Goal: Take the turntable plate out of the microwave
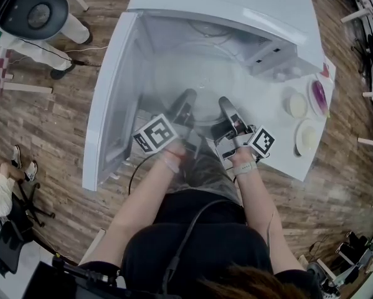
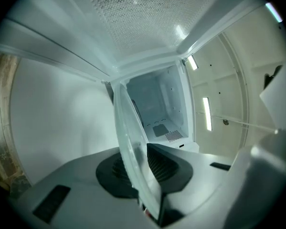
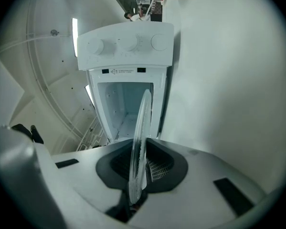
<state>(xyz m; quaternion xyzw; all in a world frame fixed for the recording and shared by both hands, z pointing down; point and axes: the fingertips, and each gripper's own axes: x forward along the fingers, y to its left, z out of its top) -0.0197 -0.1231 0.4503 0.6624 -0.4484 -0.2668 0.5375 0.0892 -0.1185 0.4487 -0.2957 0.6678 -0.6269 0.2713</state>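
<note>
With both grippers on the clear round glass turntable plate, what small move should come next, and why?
Probably draw the clear glass turntable plate back toward you, kept level: the left gripper and right gripper each clamp its rim, and the open white microwave sits close behind it.

the person wears a black top point(image 1: 198, 254) with a thin black cable point(image 1: 187, 238) trailing across it and pale wrist straps point(image 1: 169, 162), and carries dark-fingered left tongs point(image 1: 187, 99) and right tongs point(image 1: 226, 104), each topped by a white cube point(image 1: 155, 133) printed with black square markers.
</note>
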